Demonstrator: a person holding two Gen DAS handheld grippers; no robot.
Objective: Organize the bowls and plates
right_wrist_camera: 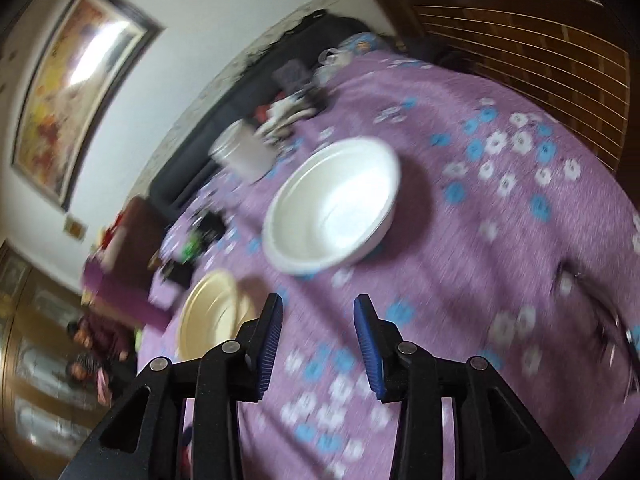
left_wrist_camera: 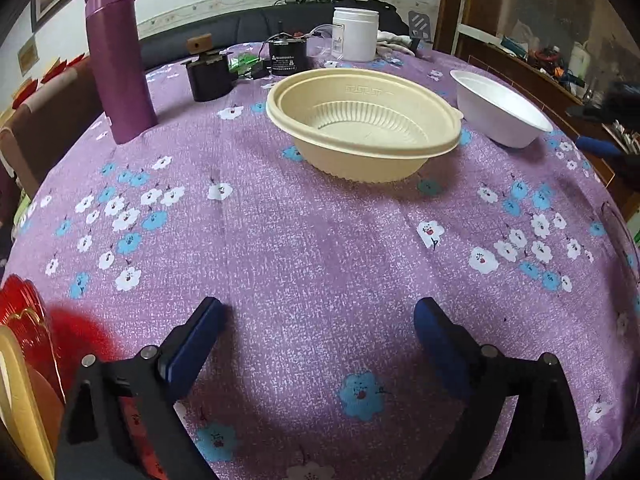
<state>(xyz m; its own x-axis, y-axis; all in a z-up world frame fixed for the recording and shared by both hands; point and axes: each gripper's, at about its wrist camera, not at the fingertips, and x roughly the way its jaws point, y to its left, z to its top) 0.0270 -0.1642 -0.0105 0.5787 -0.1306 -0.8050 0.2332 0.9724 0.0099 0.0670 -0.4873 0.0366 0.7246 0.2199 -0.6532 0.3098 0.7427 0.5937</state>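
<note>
Left wrist view: your left gripper (left_wrist_camera: 320, 320) hovers low over the tablecloth (left_wrist_camera: 320, 248), jaws wide apart, nothing between them. Beige bowl (left_wrist_camera: 362, 124) sits upper centre: ribbed inside, broad flat rim, upright. White bowl (left_wrist_camera: 502, 108) stands just right of it, smooth, plain, apparently not touching. Purple flask (left_wrist_camera: 120, 56) upright at upper left.

Right wrist view, tilted and motion-blurred: your right gripper (right_wrist_camera: 319, 332) has jaws apart, holding nothing. White bowl (right_wrist_camera: 332, 206) mid-frame; beige bowl (right_wrist_camera: 212, 312) lower left, partly hidden behind the left finger.
</note>
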